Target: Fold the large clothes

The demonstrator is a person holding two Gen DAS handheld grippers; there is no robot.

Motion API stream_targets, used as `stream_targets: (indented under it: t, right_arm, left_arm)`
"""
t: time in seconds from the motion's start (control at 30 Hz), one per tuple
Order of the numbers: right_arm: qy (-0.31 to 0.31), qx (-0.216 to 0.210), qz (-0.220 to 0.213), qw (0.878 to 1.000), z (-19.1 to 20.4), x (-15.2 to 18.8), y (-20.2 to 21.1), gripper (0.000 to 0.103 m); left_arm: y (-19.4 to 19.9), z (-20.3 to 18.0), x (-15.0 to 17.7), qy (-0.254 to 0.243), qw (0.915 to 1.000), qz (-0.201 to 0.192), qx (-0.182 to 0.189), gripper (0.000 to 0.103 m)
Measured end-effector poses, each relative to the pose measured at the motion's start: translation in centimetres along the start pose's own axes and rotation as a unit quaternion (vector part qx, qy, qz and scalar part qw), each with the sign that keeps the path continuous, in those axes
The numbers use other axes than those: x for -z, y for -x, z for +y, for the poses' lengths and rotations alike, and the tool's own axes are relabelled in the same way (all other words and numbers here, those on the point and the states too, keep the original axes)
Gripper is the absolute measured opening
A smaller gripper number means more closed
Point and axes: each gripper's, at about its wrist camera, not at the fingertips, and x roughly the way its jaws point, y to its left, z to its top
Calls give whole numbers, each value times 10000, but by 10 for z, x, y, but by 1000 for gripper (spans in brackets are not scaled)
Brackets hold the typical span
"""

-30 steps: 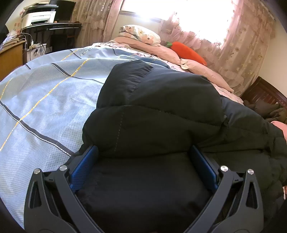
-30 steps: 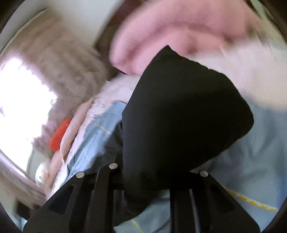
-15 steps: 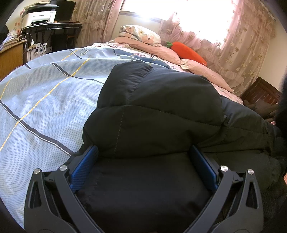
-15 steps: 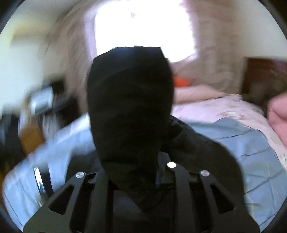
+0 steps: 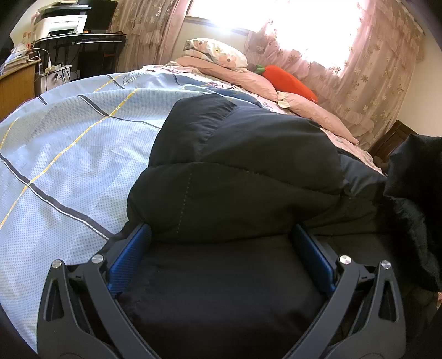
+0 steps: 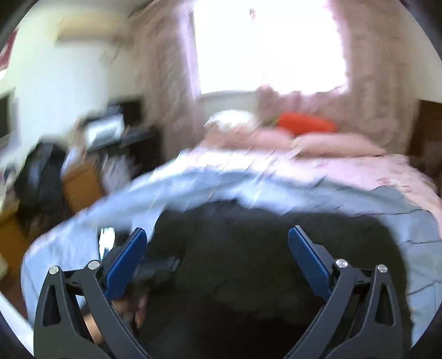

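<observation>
Right claw (image 6: 216, 248) just dropped black sleeve, now spread, empty over jacket (image 6: 262, 262). Left claw (image 5: 221, 243) spread, pinning jacket (image 5: 243, 171) on bed (image 5: 69, 154). Tip: keep pinning, smooth flat.

I was in a home bedroom. A bed (image 5: 69, 154) with a pale blue checked cover filled most of my view. At the far side of that bed lay a floral pillow (image 5: 215, 52), pink bedding (image 5: 248, 80) and an orange carrot-shaped plush (image 5: 290, 82). Behind the bed, lacy pink curtains (image 5: 373, 82) hung over a bright window (image 5: 243, 13). Left of the bed stood a dark bench (image 5: 83, 41) carrying a white printer (image 5: 66, 24), with cables beside it.
</observation>
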Motion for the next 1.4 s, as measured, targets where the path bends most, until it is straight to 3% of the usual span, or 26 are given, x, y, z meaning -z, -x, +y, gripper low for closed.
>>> stream_targets:
  t: [0.07, 0.1, 0.13, 0.17, 0.2, 0.23, 0.3, 0.33, 0.37, 0.4, 0.47, 0.53, 0.6, 0.67, 0.73, 0.77, 0.83, 0.9, 1.07, 1.17, 1.27, 1.4]
  right_arm:
    - [-652, 865, -192, 9939, -51, -26, -10, 102]
    - [-1090, 1604, -36, 9810, -86, -28, -17, 102]
    - [-1431, 2020, 151, 9687, -112, -28, -21, 102]
    - [-1961, 2512, 430, 9469, -146, -22, -25, 102]
    - [-2688, 2903, 582, 9166, -188, -8, -23, 102]
    - [-3133, 3042, 538, 8980, -214, 5, -20, 102]
    - [-3376, 3528, 622, 8705, -250, 26, -19, 102]
    - [-3270, 3648, 724, 8688, -258, 35, -21, 102]
    - [-3040, 3640, 914, 8756, -263, 37, -36, 102]
    - [-2683, 3430, 1179, 8925, -257, 47, -53, 102]
    - [-2111, 3271, 1378, 9107, -242, 63, -80, 102]
    - [-1648, 3505, 1138, 9149, -224, 87, -89, 102]
    - [-1857, 3517, 909, 9130, -224, 99, -81, 102]
    - [-2124, 3334, 971, 9134, -244, 101, -80, 102]
    - [-2397, 3167, 1058, 9116, -257, 110, -87, 102]
    - [-2478, 3120, 1070, 9109, -258, 105, -89, 102]
    - [-2473, 3103, 1031, 9121, -255, 109, -88, 102]
    - [-2409, 3129, 1011, 9131, -243, 104, -85, 102]
    - [-2433, 3122, 1020, 9126, -245, 108, -88, 102]
    - [-2443, 3122, 1019, 9124, -245, 108, -87, 102]
    - [-2464, 3099, 1023, 9126, -246, 109, -87, 102]
    - [-2475, 3087, 1016, 9128, -246, 110, -87, 102]
  left_arm:
    - [0, 0, 0, -1, 10000, 0, -2, 101]
    - [0, 0, 0, 0, 10000, -1, -2, 101]
    - [0, 0, 0, 0, 10000, -1, -2, 101]
    - [0, 1, 0, 0, 10000, -1, -3, 101]
    - [0, 0, 0, -1, 10000, 0, -4, 101]
    - [0, 0, 0, -4, 10000, 1, -4, 101]
    - [0, 1, 0, -4, 10000, 0, -4, 101]
    - [0, 1, 0, -4, 10000, -2, -2, 101]
    - [0, 0, 0, -1, 10000, -2, 1, 101]
    - [0, 1, 0, -1, 10000, -1, 1, 101]
    - [-1, 0, 0, 4, 10000, 2, -17, 101]
    - [0, 1, -1, 40, 10000, 6, -50, 101]
    - [2, -1, -3, 24, 9999, 8, -116, 101]
    - [8, -6, -8, 2, 9993, -33, -360, 101]
    - [37, -25, -17, -184, 9966, -552, -591, 101]
    - [64, -44, -23, -388, 9924, -1064, -477, 101]
    - [102, -79, -34, -560, 9855, -1599, -64, 101]
    - [132, -117, -44, -631, 9811, -1778, 421, 101]
    - [161, -208, -45, -1041, 9747, -1667, 1065, 101]
    - [133, -247, -32, -1254, 9777, -1348, 1015, 101]
    - [93, -258, -15, -1297, 9832, -881, 931, 101]
    - [75, -281, 21, -2261, 9651, -1044, 815, 101]
